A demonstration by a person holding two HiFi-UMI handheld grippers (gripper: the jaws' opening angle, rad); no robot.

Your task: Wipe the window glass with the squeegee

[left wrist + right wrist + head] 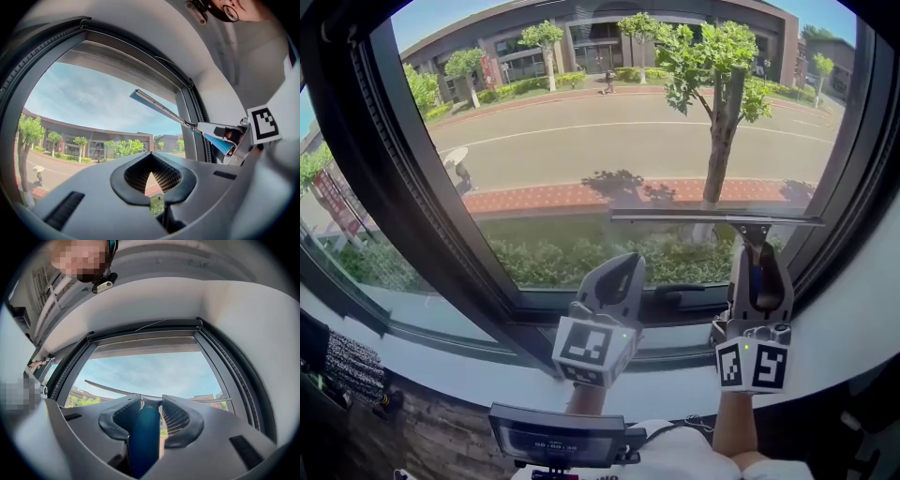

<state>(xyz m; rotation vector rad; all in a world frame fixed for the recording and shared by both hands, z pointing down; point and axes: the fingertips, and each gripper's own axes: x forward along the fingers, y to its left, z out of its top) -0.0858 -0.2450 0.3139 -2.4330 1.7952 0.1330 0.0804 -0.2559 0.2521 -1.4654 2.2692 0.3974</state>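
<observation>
The squeegee lies flat against the window glass (581,141), its long metal blade (717,218) level across the lower right of the pane. My right gripper (757,248) points up at the glass and is shut on the squeegee's blue handle (144,437), which fills the gap between the jaws in the right gripper view; the blade (112,390) arcs beyond the tips. My left gripper (623,262) hovers left of it near the bottom frame, shut with nothing in it, its tips (151,157) meeting. From the left gripper view the blade (159,105) and the right gripper (234,136) show to the right.
A dark frame (422,216) borders the pane on the left and a white sill (441,366) runs below. A small device with a screen (558,436) sits at the bottom by my body. Outside lie a road, a tree and buildings.
</observation>
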